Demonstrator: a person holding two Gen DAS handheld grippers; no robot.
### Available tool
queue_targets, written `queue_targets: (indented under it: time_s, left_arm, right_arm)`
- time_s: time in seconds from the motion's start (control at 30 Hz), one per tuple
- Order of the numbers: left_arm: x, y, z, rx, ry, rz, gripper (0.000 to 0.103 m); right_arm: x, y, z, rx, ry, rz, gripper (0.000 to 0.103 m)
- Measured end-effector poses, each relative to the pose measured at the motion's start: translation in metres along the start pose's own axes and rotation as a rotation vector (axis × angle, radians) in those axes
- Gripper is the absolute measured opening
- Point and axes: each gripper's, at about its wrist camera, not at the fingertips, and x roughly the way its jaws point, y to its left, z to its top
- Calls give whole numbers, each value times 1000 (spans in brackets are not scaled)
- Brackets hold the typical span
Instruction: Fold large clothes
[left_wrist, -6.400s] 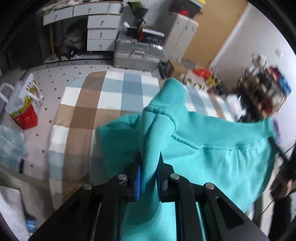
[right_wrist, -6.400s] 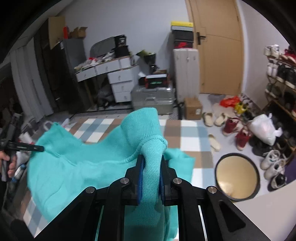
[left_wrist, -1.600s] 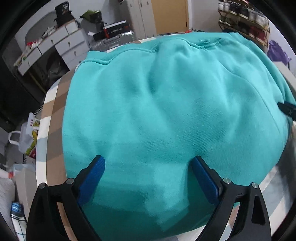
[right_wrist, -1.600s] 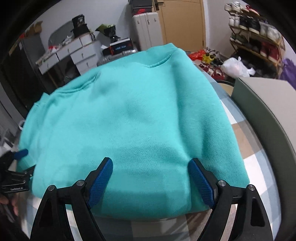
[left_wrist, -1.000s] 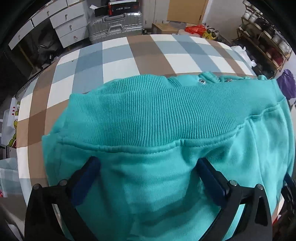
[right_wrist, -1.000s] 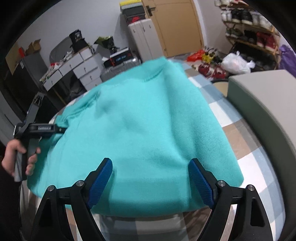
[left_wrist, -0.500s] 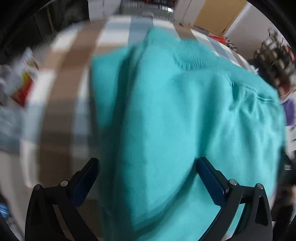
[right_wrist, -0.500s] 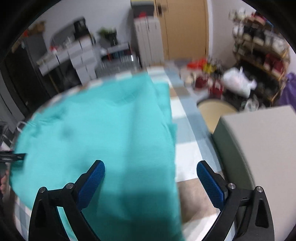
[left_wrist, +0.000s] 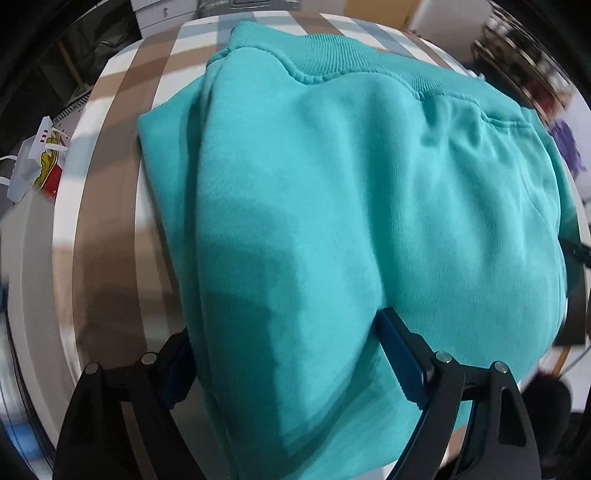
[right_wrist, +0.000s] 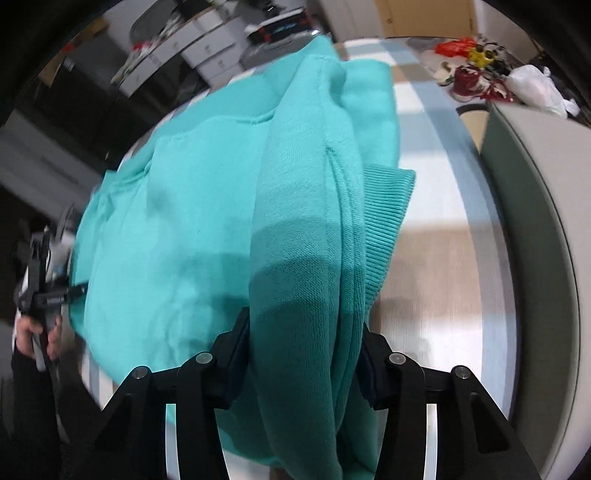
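Sweatshirt (left_wrist: 332, 206) edges between both closing claws, apparently gripped

Both cameras sit just behind their own jaws and look steeply down, very near the cloth. The left wrist view faces over the left gripper (left_wrist: 291, 363) onto the turquoise sweatshirt (left_wrist: 369, 206) on the checked bedcover (left_wrist: 122, 147). The right wrist view looks over the right gripper (right_wrist: 304, 360) at the same sweatshirt's folded edge. Both views share the sweatshirt and bedcover.
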Motion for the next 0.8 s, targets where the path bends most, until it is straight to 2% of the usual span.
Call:
queue_targets:
  time_s: [0.07, 0.1, 0.2, 0.27, 0.33, 0.4, 0.47, 0.57, 0.63, 0.8]
  left_arm:
    - [-11, 0, -14, -10, -8, 15, 85]
    - [-20, 3, -12, -26, -33, 33, 82]
    - [-74, -16, -23, -21, -208, 122, 79]
    - [-110, -53, -30, 67, -319, 163, 80]
    - [-120, -94, -34, 178, -368, 147, 81]
    - [-104, -122, -39, 251, -317, 95, 81]
    - [-68, -147, -33, 279, -242, 72, 81]
    - [-19, -168, -14, 294, -155, 109, 81]
    - [-7, -162, -7, 293, -145, 131, 82]
    - [-4, -144, -1, 273, -152, 62, 90]
  right_arm:
    - [-12, -2, -23, -1, -3, 11, 48]
    - [-20, -4, -32, 10, -26, 11, 49]
    - [-56, -14, -54, 96, -145, 9, 52]
    - [-76, -24, -74, 181, -220, 86, 55]
    - [-90, -30, -100, 275, -282, 175, 71]
    - [-89, -26, -115, 350, -308, 235, 73]
    - [-82, -23, -132, 415, -321, 287, 73]
    - [-69, -21, -144, 473, -305, 352, 73]
    - [-56, -19, -149, 529, -298, 400, 73]
    - [-34, -13, -148, 594, -283, 421, 73]
